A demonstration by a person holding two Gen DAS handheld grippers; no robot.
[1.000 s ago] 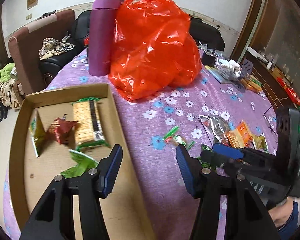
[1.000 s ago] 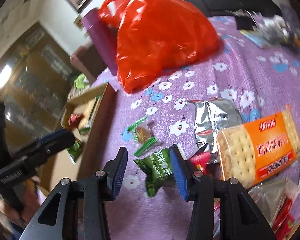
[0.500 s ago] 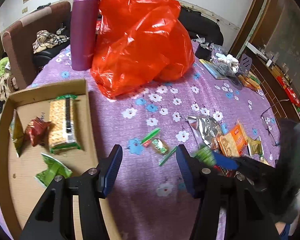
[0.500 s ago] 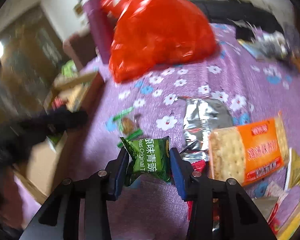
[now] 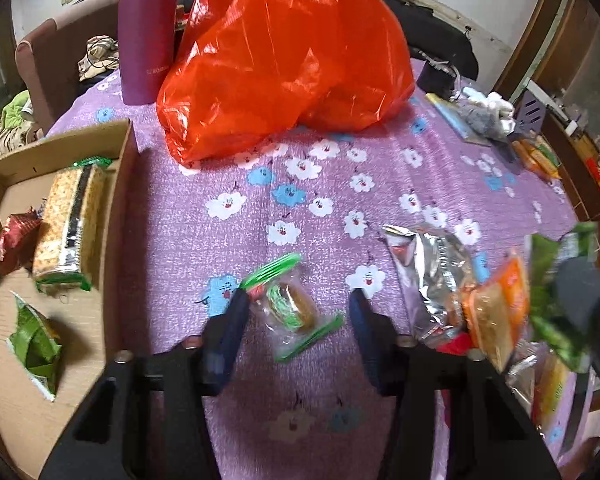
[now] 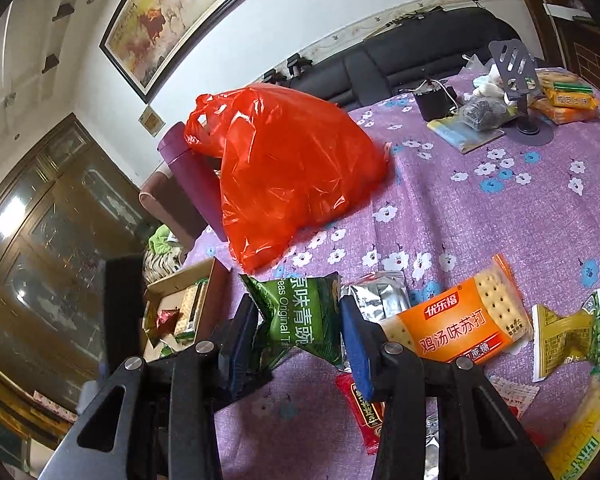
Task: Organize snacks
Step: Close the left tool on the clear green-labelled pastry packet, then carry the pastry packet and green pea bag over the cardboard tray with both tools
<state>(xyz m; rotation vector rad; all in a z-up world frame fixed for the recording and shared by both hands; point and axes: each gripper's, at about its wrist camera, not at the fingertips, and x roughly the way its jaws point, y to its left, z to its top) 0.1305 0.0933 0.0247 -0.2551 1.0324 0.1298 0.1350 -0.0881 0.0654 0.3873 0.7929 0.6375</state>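
This is a home living room: a black sofa (image 6: 432,60) and a big painting (image 6: 172,20) are far behind the bench (image 6: 480,216).

We are reading white print on the green pea packet (image 6: 300,320): the Latin words "Peas Original" and the Chinese characters 原味青豌, cut off at the packet's edge. On the orange cracker pack (image 6: 460,324) we are making out 优乐福 in a small dark panel and 鸡汤味苏打 in large white characters beneath it. The purple bottle (image 5: 148,28) is carrying a small line of white lettering near its base, too blurred for us to read. Other wrappers are showing print too small to tell.
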